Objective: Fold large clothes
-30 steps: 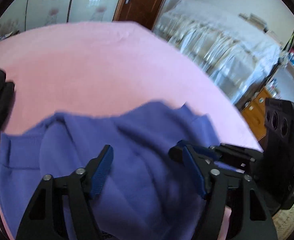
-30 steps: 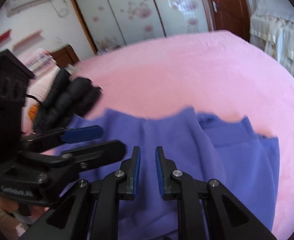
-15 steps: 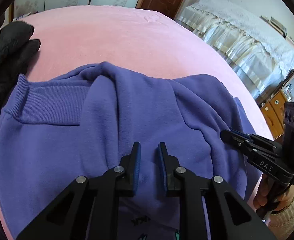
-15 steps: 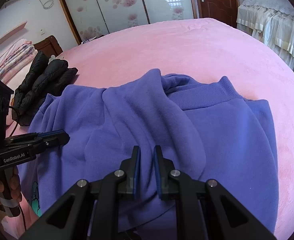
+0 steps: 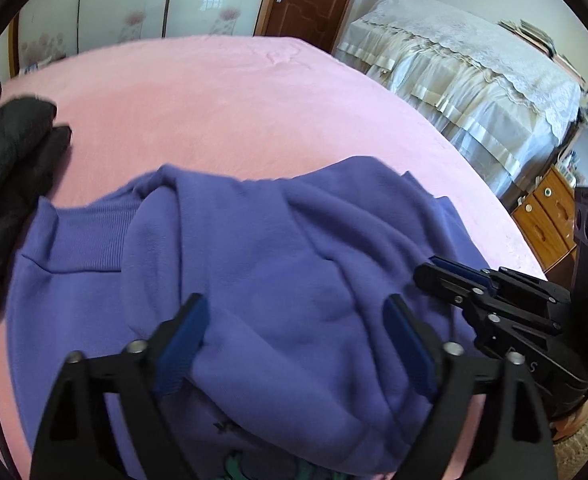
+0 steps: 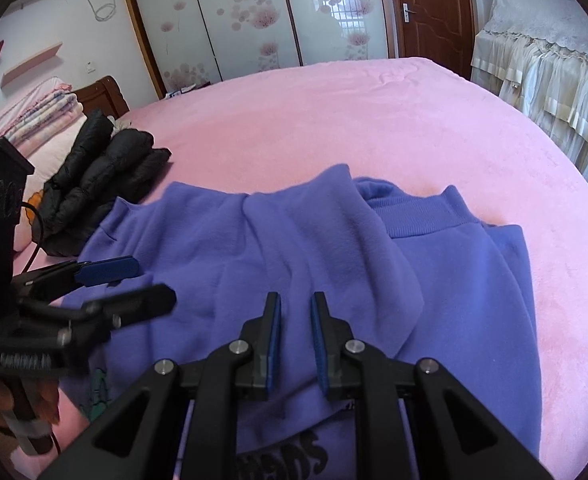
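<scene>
A purple sweatshirt (image 5: 278,264) lies on the pink bed (image 5: 222,96), its sleeves folded in over the body and the ribbed hem at the far side. It also shows in the right wrist view (image 6: 294,248). My left gripper (image 5: 294,336) is open just above the cloth, holding nothing. It appears in the right wrist view (image 6: 126,284) at the left. My right gripper (image 6: 296,336) has its jaws close together with a narrow gap, above the sweatshirt, with no cloth between them. It shows in the left wrist view (image 5: 446,272) at the right.
A black padded jacket (image 6: 102,168) lies on the bed left of the sweatshirt. Folded bedding (image 6: 42,108) is stacked at the headboard. A lace-covered piece of furniture (image 5: 474,64) and a wooden drawer unit (image 5: 546,216) stand beyond the bed's right edge.
My left gripper was shut half a second ago and has opened wide. The right gripper's jaws have parted slightly and both grippers have drawn back a little.
</scene>
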Motion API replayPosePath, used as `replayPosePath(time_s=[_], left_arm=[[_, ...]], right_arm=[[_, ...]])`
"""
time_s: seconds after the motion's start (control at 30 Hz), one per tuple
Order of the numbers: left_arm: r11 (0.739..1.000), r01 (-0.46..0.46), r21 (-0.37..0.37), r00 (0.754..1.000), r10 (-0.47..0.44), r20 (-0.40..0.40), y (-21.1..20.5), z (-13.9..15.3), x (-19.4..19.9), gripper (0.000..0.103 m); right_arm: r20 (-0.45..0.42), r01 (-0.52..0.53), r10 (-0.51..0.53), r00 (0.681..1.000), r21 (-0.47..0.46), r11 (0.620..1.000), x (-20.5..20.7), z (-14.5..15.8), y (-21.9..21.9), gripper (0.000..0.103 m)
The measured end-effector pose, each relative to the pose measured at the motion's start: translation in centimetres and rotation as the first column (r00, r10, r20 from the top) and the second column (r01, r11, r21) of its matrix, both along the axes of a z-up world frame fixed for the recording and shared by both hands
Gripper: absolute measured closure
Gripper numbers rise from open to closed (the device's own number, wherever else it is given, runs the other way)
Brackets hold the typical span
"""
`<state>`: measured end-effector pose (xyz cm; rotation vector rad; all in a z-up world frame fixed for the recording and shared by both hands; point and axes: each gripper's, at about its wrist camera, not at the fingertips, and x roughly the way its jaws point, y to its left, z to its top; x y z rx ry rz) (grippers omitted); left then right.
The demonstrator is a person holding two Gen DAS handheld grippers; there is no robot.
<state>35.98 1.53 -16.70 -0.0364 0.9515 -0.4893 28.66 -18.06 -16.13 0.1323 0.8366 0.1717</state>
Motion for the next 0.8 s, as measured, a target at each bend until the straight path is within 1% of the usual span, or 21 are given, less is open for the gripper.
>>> replayPosePath(time_s=[0.1, 0.17, 0.23, 0.33, 0.43, 0.5, 0.53, 0.57, 0.67, 0.73, 0.8], left_arm=[[1.000, -0.002, 0.009, 1.000, 0.002, 0.022, -0.5, 1.6, -0.8, 0.009], [1.000, -0.024, 0.012, 0.999, 0.024, 0.025, -0.4, 2.8, -1.4, 0.008], [0.998, -0.055, 0.023, 0.998, 0.055, 0.032, 0.1, 4.0, -2.1, 0.001], [0.997, -0.080, 0.023, 0.996, 0.079, 0.048, 0.2, 5.5, -3.0, 0.001], [0.994, -0.105, 0.043, 0.993, 0.102, 0.055, 0.6, 7.1, -4.3, 0.001], [0.992, -0.114, 0.047, 0.992, 0.112, 0.055, 1.0, 8.0, -5.0, 0.001], [0.992, -0.123, 0.038, 0.991, 0.121, 0.059, 1.3, 8.6, -5.4, 0.001], [0.991, -0.132, 0.022, 0.989, 0.131, 0.064, 1.8, 9.0, -5.9, 0.001], [0.983, -0.175, -0.052, 0.980, 0.179, 0.083, 4.0, 10.4, -7.1, 0.001], [0.975, -0.204, -0.085, 0.974, 0.211, 0.079, 5.4, 10.8, -7.9, 0.001], [0.964, -0.244, -0.104, 0.967, 0.250, 0.054, 6.9, 10.7, -8.7, 0.001]], right_arm=[[0.011, 0.004, -0.004, 1.000, 0.017, 1.000, -0.8, 0.9, -0.2, 0.088], [0.023, 0.000, -0.001, 1.000, 0.026, 1.000, -1.5, 1.7, -0.3, 0.088], [0.029, -0.004, 0.003, 1.000, 0.031, 0.999, -2.0, 2.5, -0.2, 0.088], [0.021, -0.010, 0.009, 1.000, 0.051, 0.999, -2.9, 3.4, -0.1, 0.088], [0.007, -0.005, 0.005, 1.000, 0.065, 0.998, -3.6, 4.3, 0.0, 0.088], [0.000, 0.000, 0.000, 1.000, 0.058, 0.998, -4.1, 4.9, 0.1, 0.087], [-0.006, 0.003, -0.002, 1.000, 0.052, 0.999, -4.2, 5.2, 0.2, 0.085], [-0.015, 0.004, -0.003, 1.000, 0.046, 0.999, -4.4, 5.5, 0.4, 0.081], [-0.004, 0.002, -0.002, 1.000, 0.069, 0.998, -5.3, 6.5, 0.5, 0.073], [0.021, 0.007, -0.008, 1.000, 0.077, 0.997, -5.9, 7.1, 0.6, 0.071], [0.059, 0.012, -0.016, 0.998, 0.068, 0.998, -6.4, 7.6, 1.0, 0.071]])
